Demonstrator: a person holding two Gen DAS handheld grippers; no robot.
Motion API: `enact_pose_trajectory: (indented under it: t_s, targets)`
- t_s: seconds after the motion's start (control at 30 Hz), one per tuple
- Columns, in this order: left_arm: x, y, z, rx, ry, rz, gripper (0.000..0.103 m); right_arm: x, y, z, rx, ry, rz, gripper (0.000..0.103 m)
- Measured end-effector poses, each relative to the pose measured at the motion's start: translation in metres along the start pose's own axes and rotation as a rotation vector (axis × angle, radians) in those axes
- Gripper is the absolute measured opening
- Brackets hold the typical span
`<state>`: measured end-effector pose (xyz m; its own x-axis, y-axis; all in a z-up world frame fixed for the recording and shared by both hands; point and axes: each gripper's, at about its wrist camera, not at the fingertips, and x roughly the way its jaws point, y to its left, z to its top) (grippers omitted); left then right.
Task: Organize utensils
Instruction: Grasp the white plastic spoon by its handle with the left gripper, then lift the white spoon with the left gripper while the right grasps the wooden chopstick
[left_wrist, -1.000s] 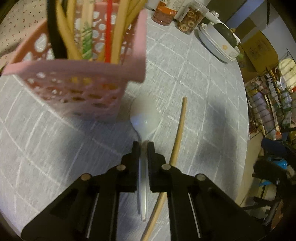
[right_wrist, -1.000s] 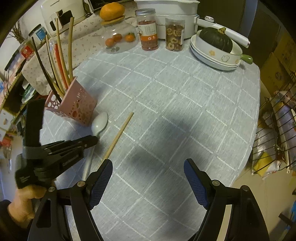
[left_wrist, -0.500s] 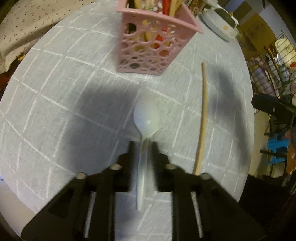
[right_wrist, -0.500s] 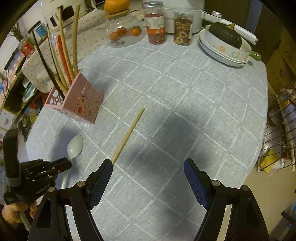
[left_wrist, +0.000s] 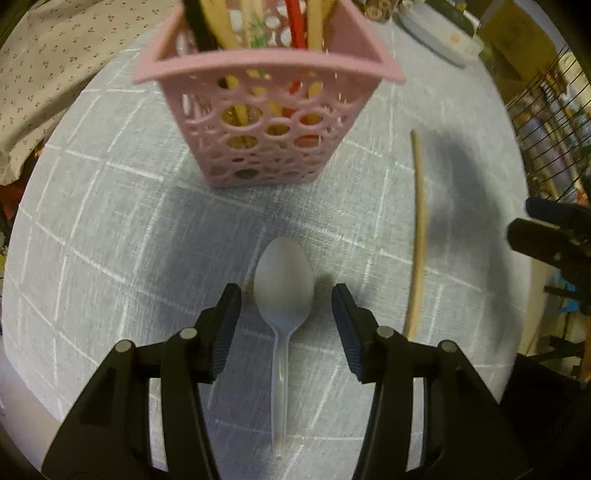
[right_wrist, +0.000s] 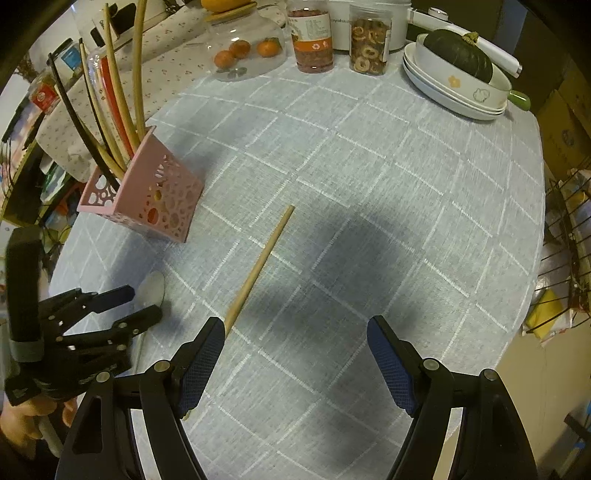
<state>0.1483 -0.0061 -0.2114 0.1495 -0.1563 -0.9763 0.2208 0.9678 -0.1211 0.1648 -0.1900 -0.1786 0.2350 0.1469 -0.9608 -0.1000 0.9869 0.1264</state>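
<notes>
A clear plastic spoon (left_wrist: 283, 284) lies flat on the grey checked tablecloth, bowl toward the pink perforated basket (left_wrist: 266, 122). My left gripper (left_wrist: 284, 295) hovers over it with its jaws opening. The spoon's bowl sits between the fingers, and neither pad touches it. A wooden chopstick (left_wrist: 417, 236) lies to the right. In the right wrist view my right gripper (right_wrist: 295, 328) stands open and empty, its left finger beside the near end of the chopstick (right_wrist: 258, 266). The left gripper (right_wrist: 144, 304), the spoon (right_wrist: 151, 290) and the basket (right_wrist: 147, 199) with several tall utensils show at left.
At the table's far edge stand a glass dome over oranges (right_wrist: 247, 51), two jars (right_wrist: 314, 40) and stacked dishes holding a dark green squash (right_wrist: 458, 55). A wire rack (right_wrist: 569, 221) is beyond the right edge. A hand (right_wrist: 22, 417) holds the left gripper.
The left gripper, earlier shut on the spoon's handle, pulled the spoon away from the basket, let it go and spread its jaws. The right gripper stayed open and hardly moved.
</notes>
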Motion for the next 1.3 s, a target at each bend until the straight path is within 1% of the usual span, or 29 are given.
enact_pose_trajectory:
  t_s: [0.1, 0.2, 0.27, 0.33, 0.57, 0.67, 0.73, 0.77, 0.8, 0.83, 0.9, 1.0, 1.1, 1.13, 1.2, 1.3]
  targets:
    - [0.004, -0.008, 0.004, 0.019, 0.002, 0.051, 0.037, 0.002, -0.002, -0.001, 0.002, 0.006, -0.003, 0.081]
    - [0.001, -0.005, 0.004, 0.005, -0.009, 0.033, 0.037, 0.004, -0.005, -0.001, 0.006, 0.01, -0.007, 0.081]
    - [-0.009, 0.001, 0.001, -0.004, -0.033, 0.022, 0.037, 0.005, -0.006, -0.001, 0.014, 0.01, -0.003, 0.081]
    - [-0.022, 0.003, -0.002, -0.012, -0.066, 0.01, 0.037, 0.005, -0.006, 0.0, 0.025, 0.01, 0.011, 0.081]
    - [-0.074, 0.016, -0.018, -0.055, -0.224, -0.031, 0.037, 0.02, -0.004, 0.012, 0.1, 0.028, 0.064, 0.081]
    - [-0.088, 0.029, -0.022, -0.084, -0.277, -0.038, 0.037, 0.028, 0.002, 0.02, 0.126, 0.027, 0.079, 0.08]
    - [-0.091, 0.035, -0.023, -0.099, -0.297, -0.047, 0.037, 0.035, 0.007, 0.028, 0.133, 0.027, 0.084, 0.079]
    - [-0.092, 0.038, -0.022, -0.104, -0.303, -0.051, 0.037, 0.039, 0.01, 0.03, 0.13, 0.028, 0.08, 0.075]
    - [-0.095, 0.04, -0.023, -0.109, -0.311, -0.058, 0.037, 0.043, 0.013, 0.033, 0.125, 0.029, 0.073, 0.067]
    - [-0.098, 0.039, -0.024, -0.109, -0.315, -0.061, 0.037, 0.046, 0.015, 0.035, 0.122, 0.033, 0.067, 0.063]
    - [-0.1, 0.036, -0.022, -0.104, -0.32, -0.06, 0.037, 0.053, 0.02, 0.038, 0.115, 0.043, 0.06, 0.048]
    - [-0.101, 0.036, -0.024, -0.089, -0.321, -0.057, 0.037, 0.064, 0.026, 0.042, 0.112, 0.064, 0.054, 0.037]
    - [-0.102, 0.038, -0.027, -0.078, -0.32, -0.049, 0.037, 0.071, 0.032, 0.044, 0.095, 0.068, 0.032, 0.031]
    - [-0.102, 0.038, -0.028, -0.077, -0.321, -0.046, 0.037, 0.072, 0.035, 0.045, 0.08, 0.059, 0.015, 0.031]
    - [-0.103, 0.04, -0.03, -0.076, -0.322, -0.039, 0.037, 0.073, 0.04, 0.046, 0.059, 0.056, -0.016, 0.022]
    - [-0.103, 0.043, -0.031, -0.079, -0.325, -0.031, 0.037, 0.074, 0.048, 0.044, 0.008, 0.042, -0.069, 0.013]
